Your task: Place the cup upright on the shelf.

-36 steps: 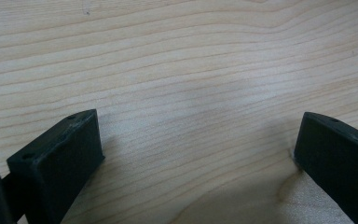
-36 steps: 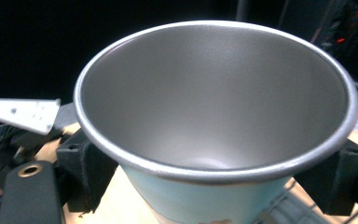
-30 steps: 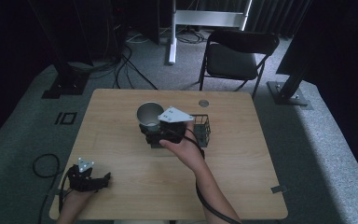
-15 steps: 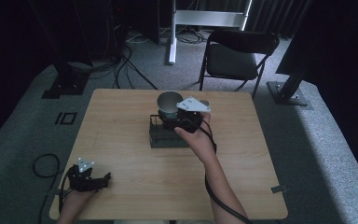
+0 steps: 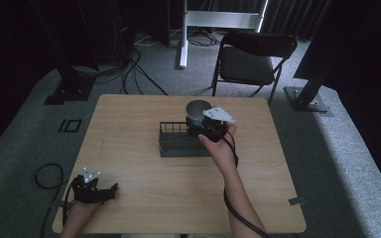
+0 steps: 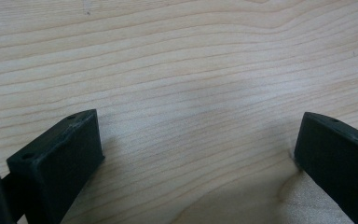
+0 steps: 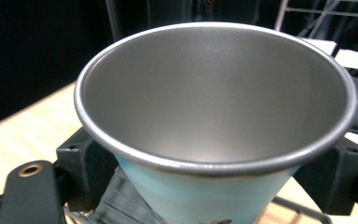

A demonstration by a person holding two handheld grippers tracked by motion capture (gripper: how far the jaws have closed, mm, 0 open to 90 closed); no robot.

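Steel-lined and pale blue outside, the cup stands upright with its mouth upward, clamped between the right gripper's jaws above the right end of the wire basket mid-table, while the left gripper rests wide open and empty at the near-left corner.

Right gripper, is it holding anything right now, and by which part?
Yes. The right gripper holds a metal cup, its jaws clamped on the light blue outer wall just below the rim. The left gripper is open and holds nothing.
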